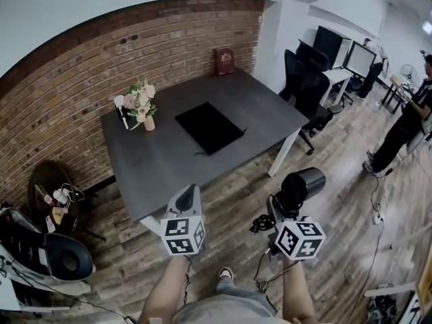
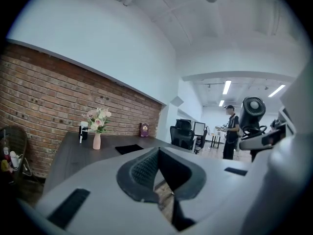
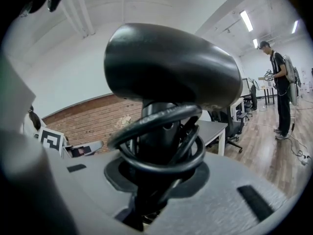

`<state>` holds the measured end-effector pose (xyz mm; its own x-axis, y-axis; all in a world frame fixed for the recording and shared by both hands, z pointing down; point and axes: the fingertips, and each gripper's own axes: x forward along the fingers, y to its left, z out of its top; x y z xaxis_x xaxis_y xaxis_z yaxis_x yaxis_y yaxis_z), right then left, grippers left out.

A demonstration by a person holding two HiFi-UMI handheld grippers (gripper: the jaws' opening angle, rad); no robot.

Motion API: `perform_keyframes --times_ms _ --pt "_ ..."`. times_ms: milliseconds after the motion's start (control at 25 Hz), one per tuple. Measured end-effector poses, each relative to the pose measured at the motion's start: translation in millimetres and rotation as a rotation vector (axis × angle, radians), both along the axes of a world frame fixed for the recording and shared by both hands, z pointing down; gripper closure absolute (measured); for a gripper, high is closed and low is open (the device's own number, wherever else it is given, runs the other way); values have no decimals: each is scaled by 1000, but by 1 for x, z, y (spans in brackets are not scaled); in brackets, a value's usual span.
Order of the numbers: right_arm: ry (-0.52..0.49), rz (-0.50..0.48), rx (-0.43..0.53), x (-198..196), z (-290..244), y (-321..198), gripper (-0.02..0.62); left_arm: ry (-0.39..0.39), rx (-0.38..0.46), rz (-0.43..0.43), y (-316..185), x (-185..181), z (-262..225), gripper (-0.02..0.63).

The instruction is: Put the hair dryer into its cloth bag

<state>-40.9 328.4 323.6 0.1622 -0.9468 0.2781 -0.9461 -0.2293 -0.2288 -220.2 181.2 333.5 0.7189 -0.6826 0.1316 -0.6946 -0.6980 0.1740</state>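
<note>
Head view, left tongs [image 1: 190, 194]: closed and empty, held over the wood floor [image 1: 236, 194] just off the table's [image 1: 162, 167] near edge.
Head view, right tongs [image 1: 281, 210]: clamped on the black hair dryer [image 1: 302, 184], also off the table's near edge.
Head view, cloth bag [image 1: 209, 127]: black, lying flat mid-table, right of the flower vase [image 1: 148, 121].
Left gripper view: jaws together with nothing between them; the table is ahead.
Right gripper view: jaws pressed on the hair dryer's handle, with the coiled cord [image 3: 156, 151] looped round it.

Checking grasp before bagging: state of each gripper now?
Left gripper: shut, empty.
Right gripper: shut on the hair dryer.
</note>
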Motion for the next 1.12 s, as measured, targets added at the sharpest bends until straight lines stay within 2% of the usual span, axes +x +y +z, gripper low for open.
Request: perform_keyframes --times_ms 400,840,1120 --pt "-34 -39 -13 83 14 -47 480 -25 6 -53 -42 72 1 606" --pt "-38 -58 -3 130 21 -93 480 -55 -5 -81 -84 110 15 606" --pt "-32 -67 -5 164 30 -134 480 -86 12 -58 -123 144 24 606"
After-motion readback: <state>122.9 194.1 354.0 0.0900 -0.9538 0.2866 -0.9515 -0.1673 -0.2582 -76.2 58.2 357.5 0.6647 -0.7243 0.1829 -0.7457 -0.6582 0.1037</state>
